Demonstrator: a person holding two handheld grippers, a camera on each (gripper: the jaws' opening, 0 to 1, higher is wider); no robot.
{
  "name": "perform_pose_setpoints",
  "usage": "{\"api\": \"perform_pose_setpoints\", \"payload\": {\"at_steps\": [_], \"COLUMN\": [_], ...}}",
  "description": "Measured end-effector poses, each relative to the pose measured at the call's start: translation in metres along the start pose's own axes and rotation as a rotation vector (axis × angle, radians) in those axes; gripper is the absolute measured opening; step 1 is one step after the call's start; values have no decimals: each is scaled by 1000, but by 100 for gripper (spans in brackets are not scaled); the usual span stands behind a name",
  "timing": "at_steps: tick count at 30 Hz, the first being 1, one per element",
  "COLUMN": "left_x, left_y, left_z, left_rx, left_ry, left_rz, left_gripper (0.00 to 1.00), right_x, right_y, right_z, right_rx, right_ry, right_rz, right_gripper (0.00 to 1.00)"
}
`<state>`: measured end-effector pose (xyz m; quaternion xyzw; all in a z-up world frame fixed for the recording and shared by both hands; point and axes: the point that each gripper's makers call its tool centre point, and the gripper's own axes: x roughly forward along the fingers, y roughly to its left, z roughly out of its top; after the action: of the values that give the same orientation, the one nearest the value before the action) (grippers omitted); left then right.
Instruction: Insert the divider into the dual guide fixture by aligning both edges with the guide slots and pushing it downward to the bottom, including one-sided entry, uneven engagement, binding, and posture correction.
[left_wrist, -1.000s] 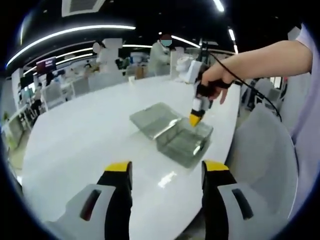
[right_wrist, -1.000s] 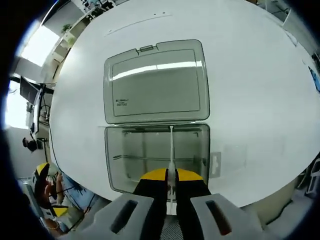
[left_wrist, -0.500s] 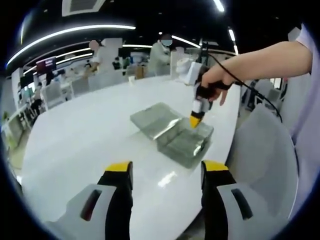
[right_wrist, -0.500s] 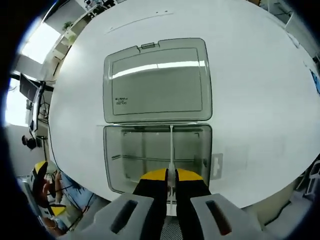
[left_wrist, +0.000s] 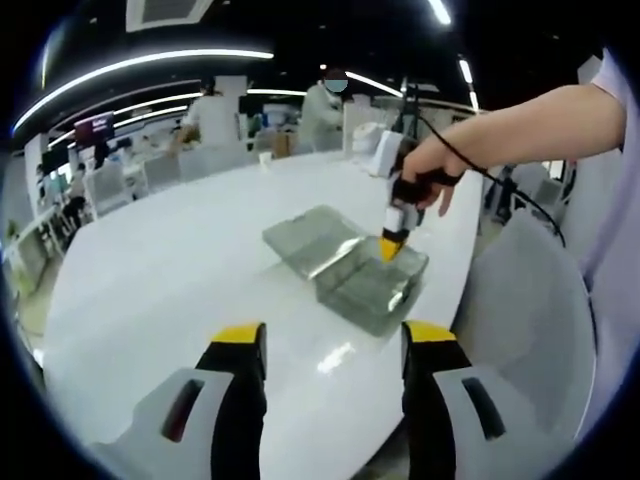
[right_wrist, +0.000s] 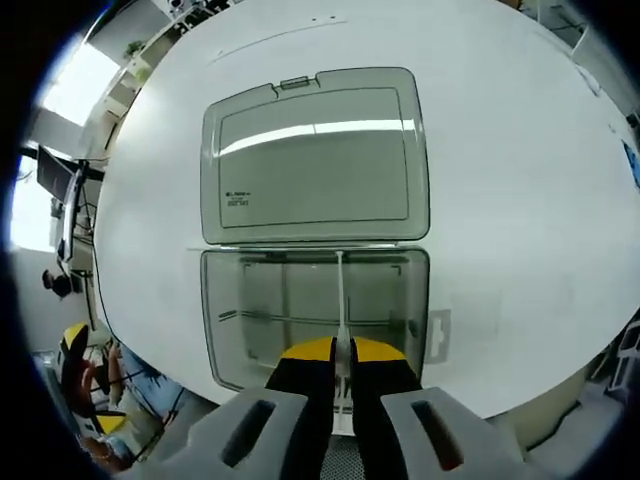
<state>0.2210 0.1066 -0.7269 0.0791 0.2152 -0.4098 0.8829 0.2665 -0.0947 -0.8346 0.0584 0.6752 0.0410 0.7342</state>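
The right gripper is pinching the one divider edge-on, keeping it upright over the open box so both edges can meet the slots, though engagement is probably too fine to judge. The left gripper is hanging back, jaws spread. One box, one lid.

Right gripper lowered a little toward the clear box since a second ago, with the divider pushed slightly deeper between the guide slots. In the left gripper view, tips of the right gripper now lower at the box rim.
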Motion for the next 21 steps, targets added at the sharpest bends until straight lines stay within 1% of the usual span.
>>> {"api": "perform_pose_setpoints", "payload": {"at_steps": [8, 21], "left_x": [1, 4], "left_y": [2, 2], "left_z": [0, -2], "left_rx": [-6, -8], "left_ry": [1, 5], "left_rz": [11, 11], "left_gripper": [52, 52], "right_x": [4, 11], "right_y": [-2, -6], "right_z": [-1, -1], "right_rx": [-11, -26], "right_ry": [8, 15], "right_rz": [-1, -4], "right_gripper": [0, 0]}}
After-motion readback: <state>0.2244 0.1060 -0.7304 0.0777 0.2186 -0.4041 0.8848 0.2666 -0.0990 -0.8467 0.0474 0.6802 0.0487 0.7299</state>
